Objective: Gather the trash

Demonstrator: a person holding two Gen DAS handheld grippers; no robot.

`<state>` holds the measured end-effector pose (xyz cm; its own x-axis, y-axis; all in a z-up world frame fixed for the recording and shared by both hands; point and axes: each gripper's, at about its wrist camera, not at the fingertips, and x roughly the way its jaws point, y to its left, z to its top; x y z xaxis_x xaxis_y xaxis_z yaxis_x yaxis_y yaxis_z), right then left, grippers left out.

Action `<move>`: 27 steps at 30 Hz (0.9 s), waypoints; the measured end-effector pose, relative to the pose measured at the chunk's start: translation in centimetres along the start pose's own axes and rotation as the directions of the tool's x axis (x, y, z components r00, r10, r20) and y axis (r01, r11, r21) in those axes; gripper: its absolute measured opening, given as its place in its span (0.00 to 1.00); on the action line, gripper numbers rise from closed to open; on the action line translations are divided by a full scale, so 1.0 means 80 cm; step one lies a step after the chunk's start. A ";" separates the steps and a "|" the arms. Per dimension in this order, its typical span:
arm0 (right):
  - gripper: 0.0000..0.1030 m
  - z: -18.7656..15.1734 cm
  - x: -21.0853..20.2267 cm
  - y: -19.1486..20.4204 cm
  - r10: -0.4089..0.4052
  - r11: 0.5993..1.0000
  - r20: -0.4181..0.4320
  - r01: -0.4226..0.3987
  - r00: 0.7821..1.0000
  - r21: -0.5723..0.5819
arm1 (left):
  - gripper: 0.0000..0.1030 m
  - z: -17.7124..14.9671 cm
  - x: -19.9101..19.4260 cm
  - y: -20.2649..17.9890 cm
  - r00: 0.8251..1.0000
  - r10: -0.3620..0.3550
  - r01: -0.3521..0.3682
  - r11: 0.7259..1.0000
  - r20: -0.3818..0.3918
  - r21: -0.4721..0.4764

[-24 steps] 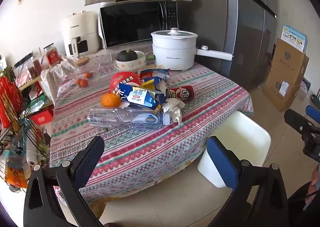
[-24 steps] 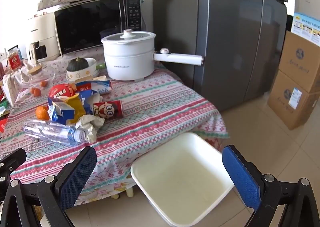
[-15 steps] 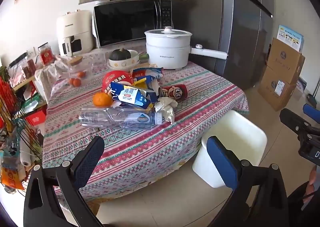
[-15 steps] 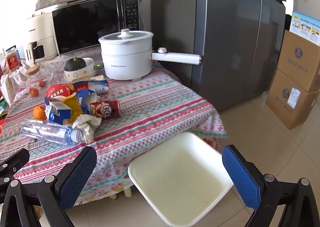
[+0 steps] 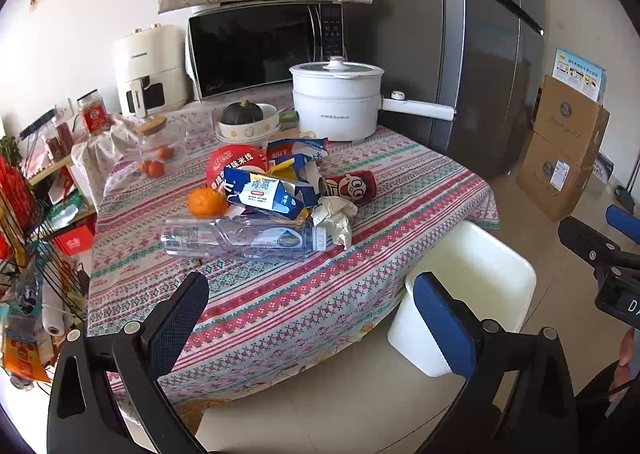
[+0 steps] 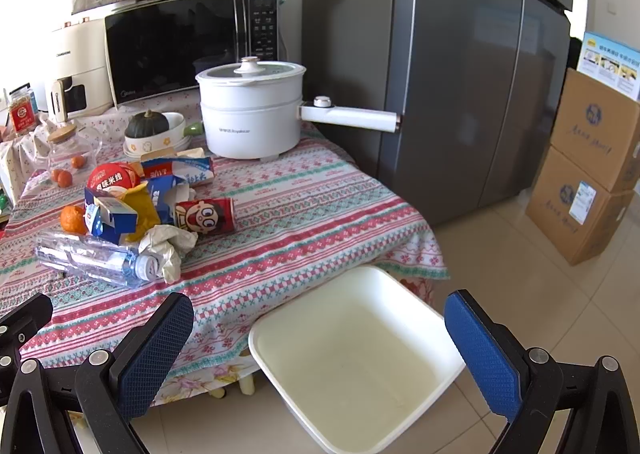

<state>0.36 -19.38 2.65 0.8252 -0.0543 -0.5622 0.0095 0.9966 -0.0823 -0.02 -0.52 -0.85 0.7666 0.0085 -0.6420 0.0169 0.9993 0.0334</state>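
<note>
On the table (image 5: 280, 306), mid-left: a bottle (image 5: 240, 238) lying before a heap of cartons (image 5: 264, 189), tissue (image 5: 334, 215) at its cap. Toward the far edge, a pot (image 5: 336, 105) before a microwave (image 5: 264, 49). On the floor at the table's near right corner, a bin (image 6: 360, 366).

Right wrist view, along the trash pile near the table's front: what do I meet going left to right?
Crushed plastic bottle → crumpled paper → red cartoon can → white bin, on the floor past the table edge.

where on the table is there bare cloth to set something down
Free: the tablecloth's near strip in front of the crushed plastic bottle, and the right side between the red can and table edge. Crowded: the left-middle trash heap and the back by the white pot.
</note>
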 end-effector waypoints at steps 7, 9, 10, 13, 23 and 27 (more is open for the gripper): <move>1.00 0.001 0.000 -0.001 -0.004 1.000 0.001 0.004 1.000 0.001 | 1.00 -0.001 0.002 -0.001 1.000 0.000 0.000 1.000 0.001 -0.001; 1.00 0.001 0.001 -0.002 -0.004 1.000 0.000 0.004 1.000 0.000 | 1.00 0.000 0.003 -0.002 1.000 -0.001 0.001 1.000 -0.001 -0.001; 1.00 0.001 0.001 -0.002 -0.003 1.000 -0.001 0.003 1.000 0.000 | 1.00 0.000 0.003 -0.002 1.000 -0.002 0.002 1.000 0.000 -0.002; 1.00 0.000 0.002 -0.001 -0.004 1.000 -0.001 0.004 1.000 0.000 | 1.00 0.000 0.003 -0.002 1.000 -0.007 0.007 1.000 -0.002 -0.004; 1.00 0.000 0.002 -0.001 -0.004 1.000 -0.001 0.004 1.000 0.000 | 1.00 0.000 0.002 -0.003 1.000 -0.012 0.012 1.000 -0.002 -0.006; 1.00 0.000 0.002 -0.001 -0.004 1.000 -0.001 0.004 1.000 0.000 | 1.00 0.000 0.002 -0.003 1.000 -0.012 0.012 1.000 -0.002 -0.006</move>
<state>0.52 -19.47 2.55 0.8247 -0.0586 -0.5625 0.0129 0.9963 -0.0849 0.09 -0.75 -0.94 0.7649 -0.0038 -0.6441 0.0223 0.9995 0.0206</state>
